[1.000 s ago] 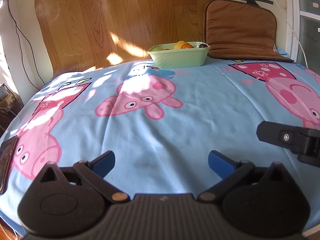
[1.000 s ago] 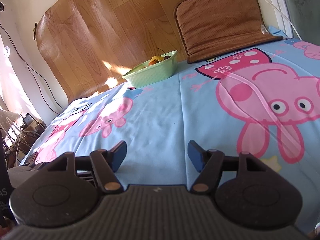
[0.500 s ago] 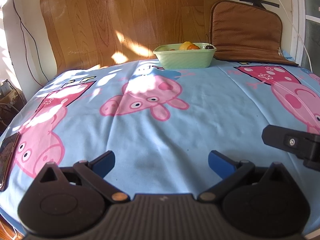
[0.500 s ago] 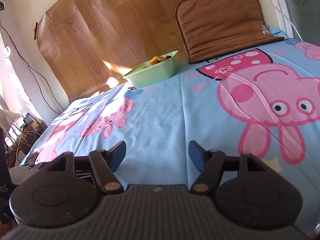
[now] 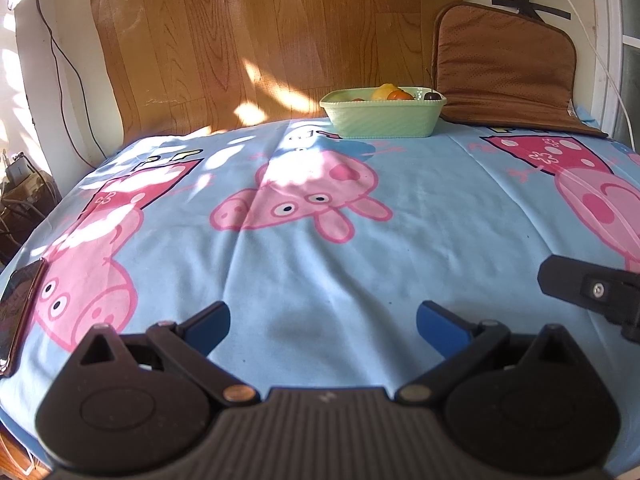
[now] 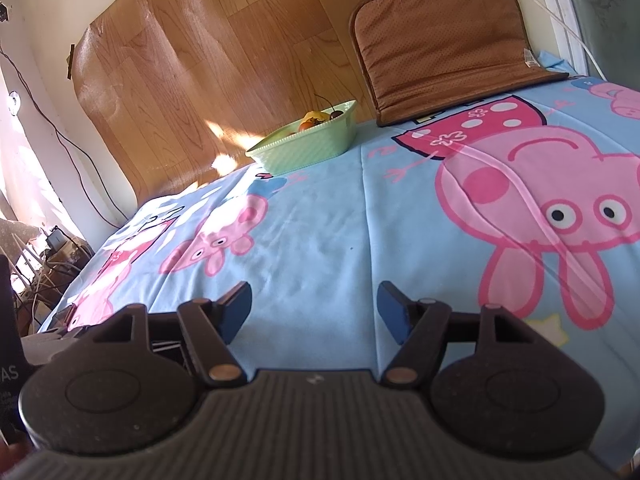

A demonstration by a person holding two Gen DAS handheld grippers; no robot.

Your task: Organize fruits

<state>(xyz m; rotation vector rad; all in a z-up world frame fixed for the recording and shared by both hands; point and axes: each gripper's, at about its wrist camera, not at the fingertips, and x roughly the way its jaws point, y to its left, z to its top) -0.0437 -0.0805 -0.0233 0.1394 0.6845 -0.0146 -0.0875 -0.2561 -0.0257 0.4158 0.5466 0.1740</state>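
Observation:
A pale green basket (image 5: 382, 116) (image 6: 304, 148) stands at the far edge of the table, against the wall. Fruit sits in it: a yellow piece (image 5: 384, 90), an orange one (image 5: 400, 96) and a dark cherry (image 5: 431, 96) with a stem. My left gripper (image 5: 323, 326) hovers open over the near part of the blue cartoon-pig cloth (image 5: 320, 260), nothing between its blue pads. My right gripper (image 6: 315, 308) is open too, empty, low over the cloth (image 6: 340, 240). Part of the right gripper's black body (image 5: 592, 290) shows at the right edge of the left wrist view.
A brown padded cushion (image 5: 504, 72) (image 6: 444, 48) leans on the wall right of the basket. A wood-pattern sheet (image 5: 260, 40) covers the wall behind. A phone (image 5: 18, 312) lies at the table's left edge. Cables and clutter (image 6: 52, 248) sit beyond that edge.
The left wrist view has rolled slightly, so the basket and cushion sit a bit further right and lower. The right gripper and its view have stayed the same.

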